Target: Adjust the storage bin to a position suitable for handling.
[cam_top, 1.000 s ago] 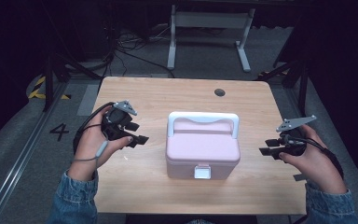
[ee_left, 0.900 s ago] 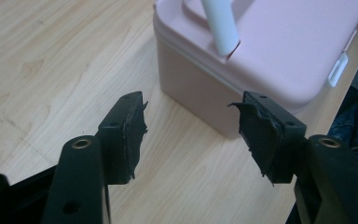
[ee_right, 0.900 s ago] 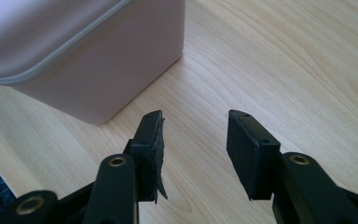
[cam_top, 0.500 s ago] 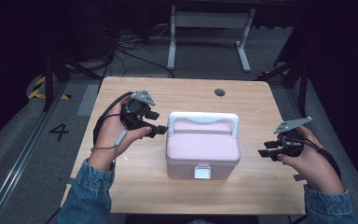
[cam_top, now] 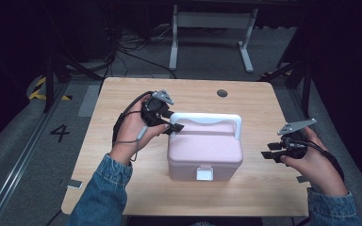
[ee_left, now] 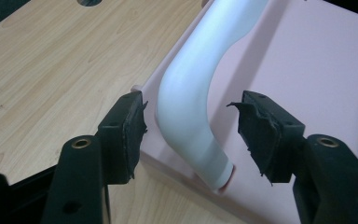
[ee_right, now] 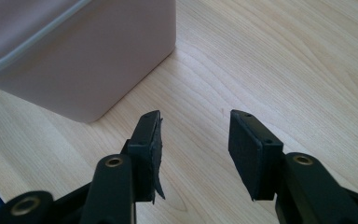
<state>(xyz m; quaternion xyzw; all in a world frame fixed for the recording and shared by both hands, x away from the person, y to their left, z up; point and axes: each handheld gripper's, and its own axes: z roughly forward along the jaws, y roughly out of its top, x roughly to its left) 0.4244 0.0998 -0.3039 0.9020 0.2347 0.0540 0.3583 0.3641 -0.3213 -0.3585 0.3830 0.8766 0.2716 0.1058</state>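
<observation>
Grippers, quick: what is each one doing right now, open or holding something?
Left gripper: open, jaws astride the white handle, just narrowing, pads not touching.
Right gripper: open, holding nothing.

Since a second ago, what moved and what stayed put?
The left hand-held gripper slid across the table to the pink box; its jaws now straddle the white handle without pressing it and have just been closing a little. The right hand-held gripper, jaws open, and the box stayed put.

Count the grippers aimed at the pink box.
2. The left gripper is at the box's white handle; the right gripper is beside the box's right side.
</observation>
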